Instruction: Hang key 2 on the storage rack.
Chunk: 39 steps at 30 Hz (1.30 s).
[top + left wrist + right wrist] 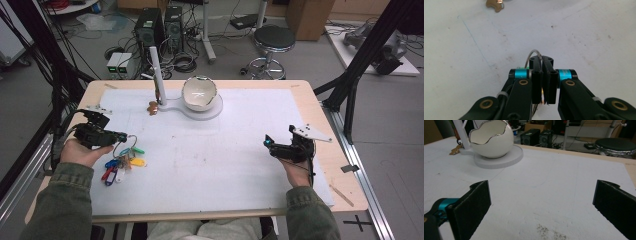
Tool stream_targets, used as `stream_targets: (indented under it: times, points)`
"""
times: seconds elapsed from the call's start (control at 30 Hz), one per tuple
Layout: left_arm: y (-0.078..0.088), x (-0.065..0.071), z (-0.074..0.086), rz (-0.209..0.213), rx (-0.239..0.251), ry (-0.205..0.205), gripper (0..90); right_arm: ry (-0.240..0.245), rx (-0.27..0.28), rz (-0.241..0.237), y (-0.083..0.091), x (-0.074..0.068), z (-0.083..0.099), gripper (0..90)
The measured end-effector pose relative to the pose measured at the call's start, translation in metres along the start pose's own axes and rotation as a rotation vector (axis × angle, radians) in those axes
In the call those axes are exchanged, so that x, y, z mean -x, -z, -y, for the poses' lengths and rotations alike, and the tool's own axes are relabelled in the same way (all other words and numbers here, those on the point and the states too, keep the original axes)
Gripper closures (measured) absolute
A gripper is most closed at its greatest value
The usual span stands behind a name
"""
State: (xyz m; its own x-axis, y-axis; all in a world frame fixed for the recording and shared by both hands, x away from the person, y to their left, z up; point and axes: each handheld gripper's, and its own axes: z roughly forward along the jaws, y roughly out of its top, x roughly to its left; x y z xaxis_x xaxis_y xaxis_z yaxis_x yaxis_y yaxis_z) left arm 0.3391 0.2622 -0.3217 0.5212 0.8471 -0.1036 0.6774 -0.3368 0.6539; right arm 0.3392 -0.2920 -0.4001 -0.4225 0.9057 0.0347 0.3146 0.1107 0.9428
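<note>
On white stand, egg-shaped bowl [199,93]

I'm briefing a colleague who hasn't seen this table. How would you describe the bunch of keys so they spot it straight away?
Start at the white mat covering the wooden table and go to its near left part, well in front of the white egg-shaped bowl. There the bunch of keys with coloured plastic tags hangs by its wire ring from the shut left hand-held gripper. Its green, yellow, blue and red tags are the mat's brightest colours.
</note>
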Motion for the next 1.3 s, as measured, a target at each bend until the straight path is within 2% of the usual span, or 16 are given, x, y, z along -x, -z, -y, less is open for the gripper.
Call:
stream_targets:
  times: [0.3,0.53,1.03,1.3]
  points:
    - [0.009,0.003,-0.016,0.015,0.025,-0.018,86.8,0.001,0.000,0.000,0.000,0.000,0.000,0.5]
    - [0.018,0.004,-0.032,0.048,0.058,-0.020,86.7,-0.002,0.001,0.001,0.000,0.000,0.000,0.5]
    - [0.034,0.010,-0.070,0.040,0.092,-0.060,86.8,-0.002,0.003,-0.001,0.000,0.000,0.000,0.5]
    - [0.037,0.009,-0.088,0.050,0.110,-0.059,86.7,-0.002,0.006,-0.002,0.000,0.000,0.000,0.5]
